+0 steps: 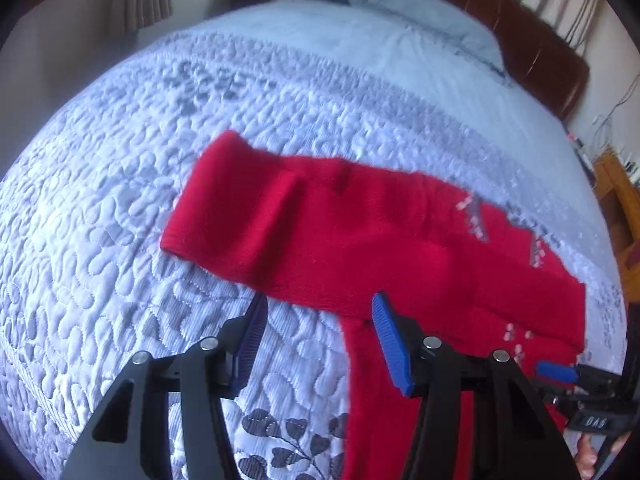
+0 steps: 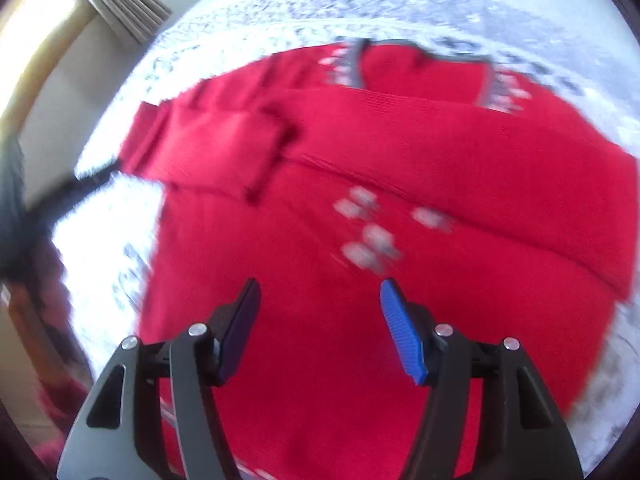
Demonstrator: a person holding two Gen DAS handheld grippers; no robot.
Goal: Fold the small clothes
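Both grippers' fingers (image 1: 384, 320) (image 2: 394, 320) spread above red sweater (image 2: 360, 340); no legible writing.

Bright daylight, fisheye-bent edges, motion blur at right wrist.

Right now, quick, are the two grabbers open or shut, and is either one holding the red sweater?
Left hand-held gripper: open, holding nothing, over the red sweater's edge.
Right hand-held gripper: open, holding nothing, over the sweater.
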